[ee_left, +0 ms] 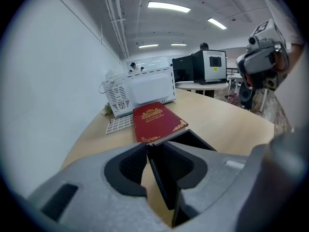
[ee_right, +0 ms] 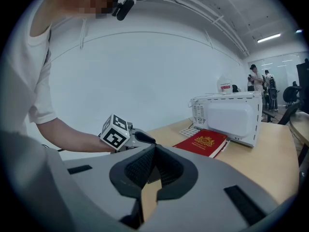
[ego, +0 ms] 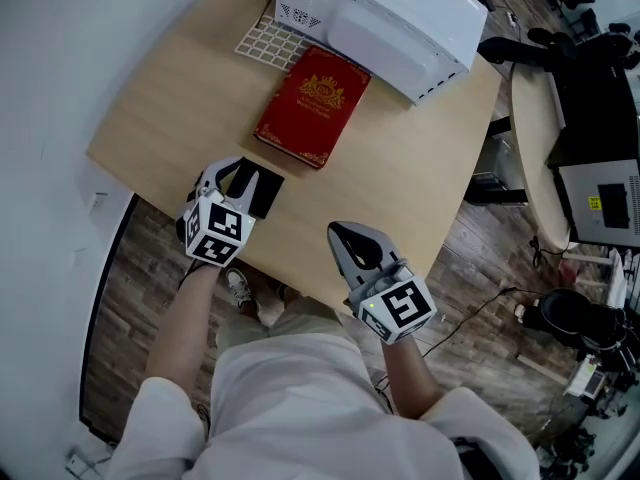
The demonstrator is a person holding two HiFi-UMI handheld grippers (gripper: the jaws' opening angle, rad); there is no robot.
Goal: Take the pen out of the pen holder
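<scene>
White shirt (ego: 330, 408) fills the bottom of the head view, with both forearms reaching out to the wooden table (ego: 180, 98).

Left gripper (ego: 230, 175) (ee_left: 147, 146): at the table's near-left edge, tilted down. The jaws are nearly together and pinch one thin side wall of the black pen holder (ego: 262, 193) (ee_left: 191, 138). One jaw is outside the wall, the other inside the box.

Pen holder: a square, open-top black box standing on the table near its front edge, just in front of the red book (ego: 312, 106) (ee_left: 157, 122). The interior is dark, so I can't make out a pen in any view.

Right gripper (ego: 340, 230) (ee_right: 153, 149): over the near-right part of the table, well apart from the holder. Its jaw tips meet and nothing is between them.

Red book with a gold crest lies flat mid-table, and it also shows in the right gripper view (ee_right: 203, 143). Behind it are a white microwave-like box (ego: 390, 18) (ee_left: 145, 88) (ee_right: 231, 115) and a white grid mat (ego: 268, 40) (ee_left: 120, 123) beside it, partly under it.

The right gripper view catches the left gripper's marker cube (ee_right: 115, 133).

A second round table (ego: 540, 118) stands to the right, with black equipment on it.
</scene>
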